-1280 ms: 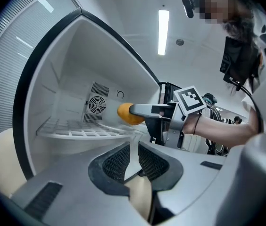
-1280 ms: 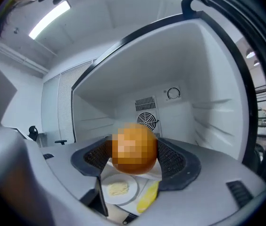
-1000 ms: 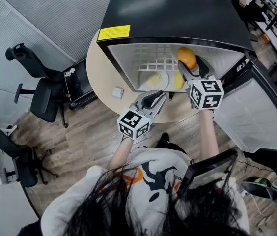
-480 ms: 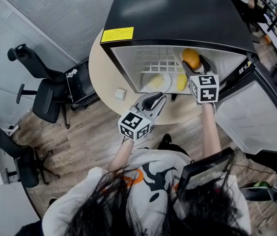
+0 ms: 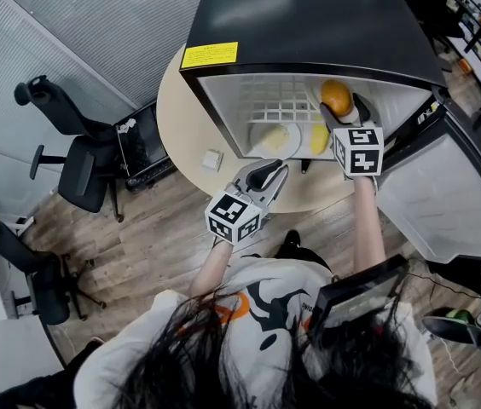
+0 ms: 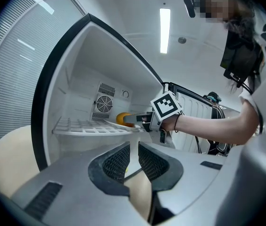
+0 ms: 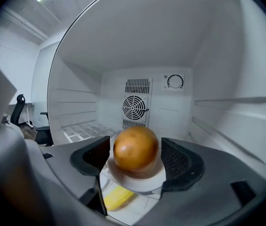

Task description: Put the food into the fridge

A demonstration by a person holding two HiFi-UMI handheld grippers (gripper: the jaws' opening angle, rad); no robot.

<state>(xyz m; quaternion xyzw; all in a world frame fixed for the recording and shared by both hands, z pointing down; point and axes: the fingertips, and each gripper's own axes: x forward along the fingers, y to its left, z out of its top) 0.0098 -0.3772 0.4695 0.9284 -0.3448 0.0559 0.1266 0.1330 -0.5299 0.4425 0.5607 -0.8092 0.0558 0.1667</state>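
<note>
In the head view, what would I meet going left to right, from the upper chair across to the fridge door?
upper chair → white box → plate → orange → fridge door

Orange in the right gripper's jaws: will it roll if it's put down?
The orange looks round and smooth, so it would probably roll once released. It looks firm; the jaws of the right gripper leave no dent, so it likely won't squash.

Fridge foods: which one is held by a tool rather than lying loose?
The round orange fruit: the right tool grips it between its jaws. The yellow piece and the pale food on the plate lie ungripped.
</note>
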